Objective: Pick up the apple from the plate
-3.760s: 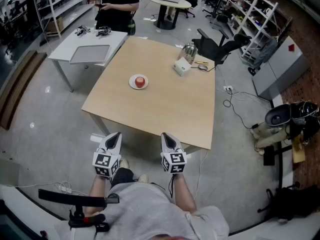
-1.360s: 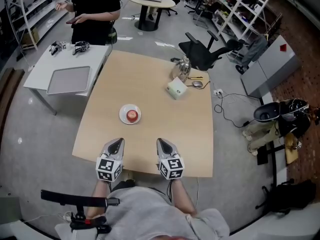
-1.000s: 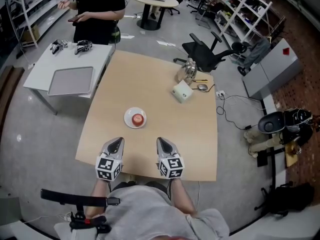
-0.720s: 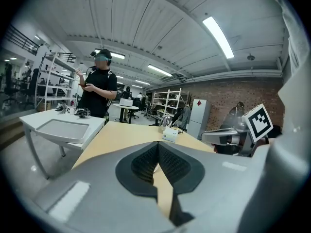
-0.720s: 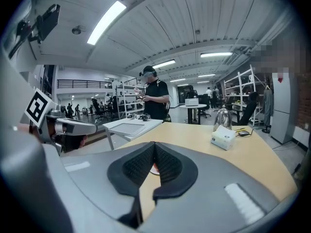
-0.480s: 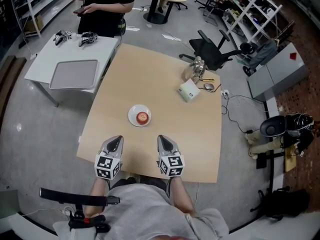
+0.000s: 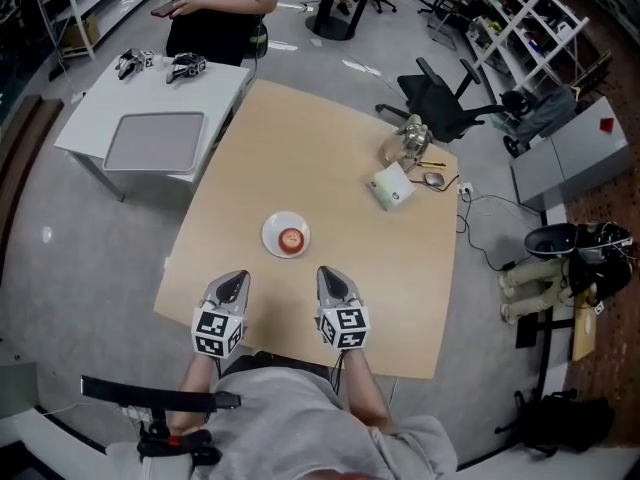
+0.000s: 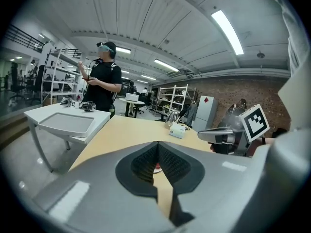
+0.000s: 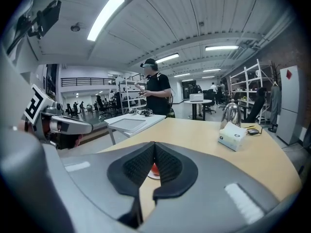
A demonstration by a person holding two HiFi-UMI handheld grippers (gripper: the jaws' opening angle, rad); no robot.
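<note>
From the head view, the pick-up has not begun: the apple (image 7: 291, 238) sits in the middle of its small white plate (image 7: 270, 230) on the wooden table (image 7: 330, 148), and it is the only thing the plate holds. The left gripper (image 7: 232, 280) and the right gripper (image 7: 333, 274) hover side by side over the near edge of the table, the plate a little way beyond them and roughly between their lines. Neither touches the plate or the fruit. Further off on the table stand a white box (image 7: 392, 187) and a clear jug (image 7: 410, 140). A white side table (image 7: 215, 83) beyond the far corner carries a grey tray (image 7: 155, 140), which looks bare. In the left gripper view, the left gripper (image 8: 158, 147) has its dark pads pressed together with nothing caught between them. A thin strip of red, the apple (image 8: 157, 166), shows low in the notch under the closed tips, well ahead on the table. In the right gripper view, the right gripper (image 9: 154, 145) is likewise closed tight and empty, and the apple (image 9: 154, 168) on the plate (image 9: 150, 176) shows just beneath the joined tips, almost dead ahead, with the box (image 9: 232, 137) off to the right. I'd say everything is left to do: one gripper must spread its jaws, reach the plate, close round the apple and lift it clear.
</note>
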